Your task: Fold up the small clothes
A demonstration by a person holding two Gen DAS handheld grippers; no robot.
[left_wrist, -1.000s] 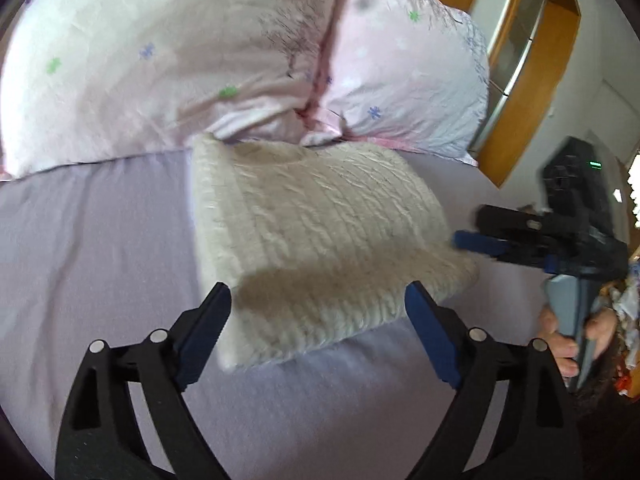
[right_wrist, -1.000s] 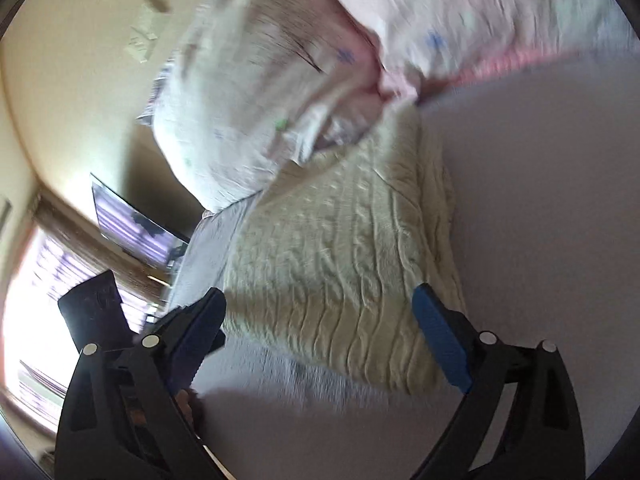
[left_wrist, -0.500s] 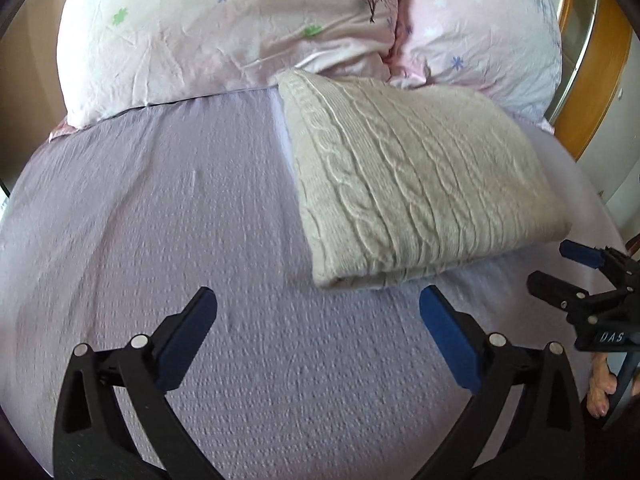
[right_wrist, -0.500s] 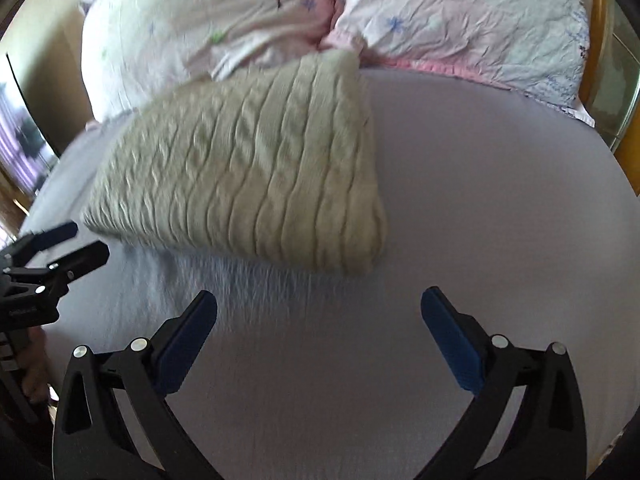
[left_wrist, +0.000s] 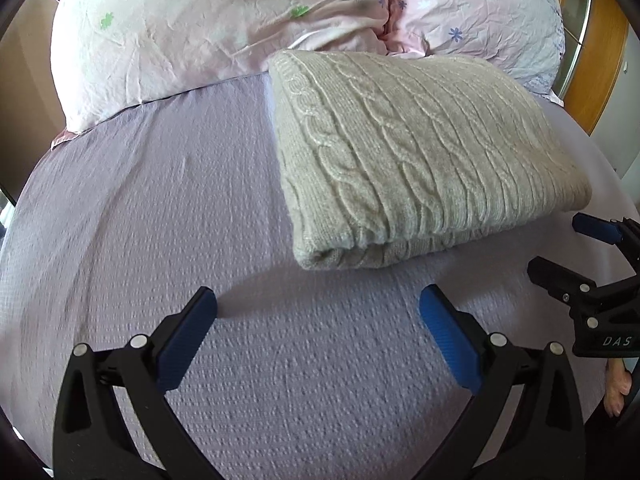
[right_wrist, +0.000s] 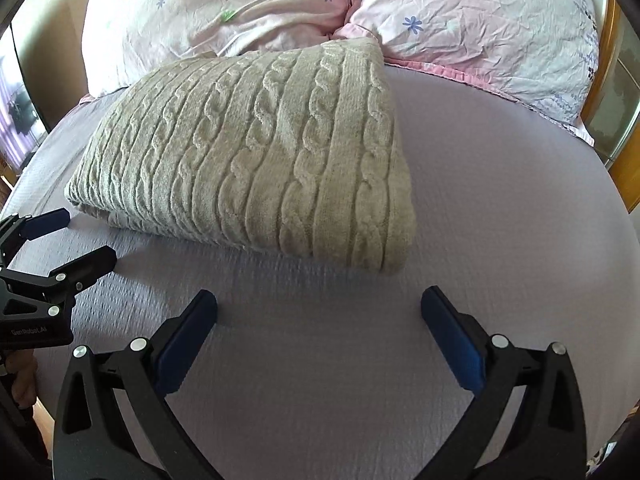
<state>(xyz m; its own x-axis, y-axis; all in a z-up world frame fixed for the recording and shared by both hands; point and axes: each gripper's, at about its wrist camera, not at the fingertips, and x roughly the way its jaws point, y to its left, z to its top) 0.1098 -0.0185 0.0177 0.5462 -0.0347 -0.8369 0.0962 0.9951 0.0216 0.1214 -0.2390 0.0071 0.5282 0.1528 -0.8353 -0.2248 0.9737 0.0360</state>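
Although it lies folded into a thick rectangle on the lilac bed [left_wrist: 168, 216], its far end touching the pillows [left_wrist: 224, 20], the cable-knit sweater [left_wrist: 416, 144] appears soft, bulky and limp, best gripped at its near corners. Left tool [left_wrist: 316, 320] and right tool [right_wrist: 318, 320] hover released, empty. Legible markings: "DAS" [left_wrist: 612, 341], "GenRobot.AI" [right_wrist: 29, 331].

Folded sweater [left_wrist: 420, 152] before pillows [left_wrist: 224, 28]

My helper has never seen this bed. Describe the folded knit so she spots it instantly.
On the lilac bed sheet, look just below the two pink floral pillows. The folded sweater lies there, its far edge against them: cream, thick and cable-knit, unlike the smooth printed pillowcases.
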